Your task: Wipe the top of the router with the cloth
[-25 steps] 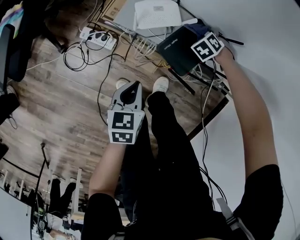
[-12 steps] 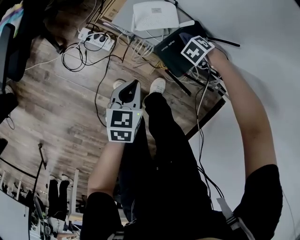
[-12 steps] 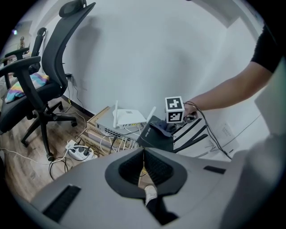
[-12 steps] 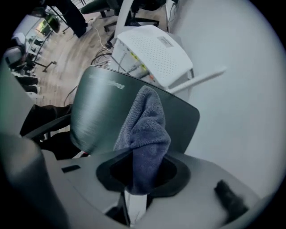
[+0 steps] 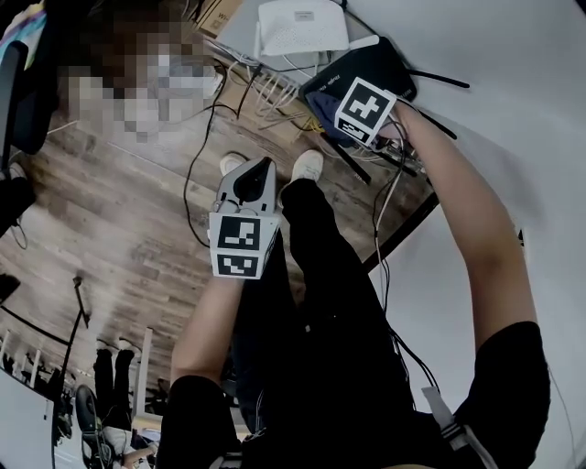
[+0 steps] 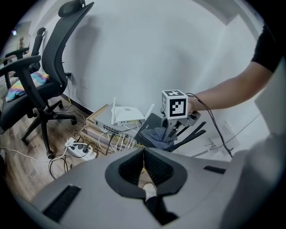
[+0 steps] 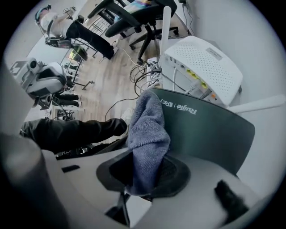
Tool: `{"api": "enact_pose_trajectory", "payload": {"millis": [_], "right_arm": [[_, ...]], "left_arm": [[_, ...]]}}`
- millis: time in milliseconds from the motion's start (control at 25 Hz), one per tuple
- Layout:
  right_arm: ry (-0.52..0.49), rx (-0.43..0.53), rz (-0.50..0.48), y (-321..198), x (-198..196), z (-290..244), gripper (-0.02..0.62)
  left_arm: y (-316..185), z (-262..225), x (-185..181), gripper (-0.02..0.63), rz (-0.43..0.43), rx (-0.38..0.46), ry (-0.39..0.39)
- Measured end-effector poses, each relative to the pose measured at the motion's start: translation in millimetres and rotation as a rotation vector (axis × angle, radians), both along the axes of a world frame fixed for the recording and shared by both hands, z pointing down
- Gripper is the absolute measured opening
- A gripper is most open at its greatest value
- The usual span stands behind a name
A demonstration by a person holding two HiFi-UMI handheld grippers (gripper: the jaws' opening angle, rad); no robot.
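Note:
The black router (image 5: 375, 64) lies on the floor by the white wall, its flat top facing up and its antennas sticking out to the right. My right gripper (image 5: 344, 115) is over the router's near left edge, shut on a grey-blue cloth (image 5: 322, 106). In the right gripper view the cloth (image 7: 147, 129) hangs from between the jaws onto the black router (image 7: 210, 129). My left gripper (image 5: 259, 170) is held apart over the person's legs, shut and with nothing in it. From the left gripper view I see the cloth (image 6: 161, 134) bunched on the black router (image 6: 151, 125).
A white router (image 5: 302, 26) sits on a grey switch (image 6: 105, 121) just left of the black one, with many cables (image 5: 275, 92) running from it. A power strip (image 6: 80, 150) lies on the wood floor. An office chair (image 6: 44, 89) stands further left. The person's shoes (image 5: 309, 165) are near the cables.
My right gripper has dragged the cloth across the router top, from its right side to its near left edge. The left gripper has stayed where it was.

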State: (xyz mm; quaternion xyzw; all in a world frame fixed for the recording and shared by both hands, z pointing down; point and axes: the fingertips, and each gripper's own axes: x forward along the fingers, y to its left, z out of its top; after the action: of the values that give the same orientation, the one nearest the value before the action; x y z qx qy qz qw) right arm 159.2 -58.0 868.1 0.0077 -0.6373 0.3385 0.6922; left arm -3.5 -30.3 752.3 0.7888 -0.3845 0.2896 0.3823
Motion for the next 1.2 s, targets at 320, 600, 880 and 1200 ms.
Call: {"api": "enact_pose_trajectory", "payload": {"millis": [320, 600, 880, 1200], "right_arm": [[0.109, 0.076, 0.114, -22, 45, 7, 0.106], [0.292, 0.249, 0.155, -59, 100, 14, 0.107], [0.329, 0.403, 0.251, -74, 113, 14, 0.106], [0.077, 0.697, 0.278, -103, 66, -70, 0.098]], "left_arm": [[3, -6, 6, 0.014, -0.006, 0.016, -0.01], [5, -9, 14, 0.014, -0.025, 0.018, -0.012], [11, -21, 29, 0.014, 0.0, 0.036, -0.013], [3, -80, 21, 0.014, -0.055, 0.073, -0.009]]}}
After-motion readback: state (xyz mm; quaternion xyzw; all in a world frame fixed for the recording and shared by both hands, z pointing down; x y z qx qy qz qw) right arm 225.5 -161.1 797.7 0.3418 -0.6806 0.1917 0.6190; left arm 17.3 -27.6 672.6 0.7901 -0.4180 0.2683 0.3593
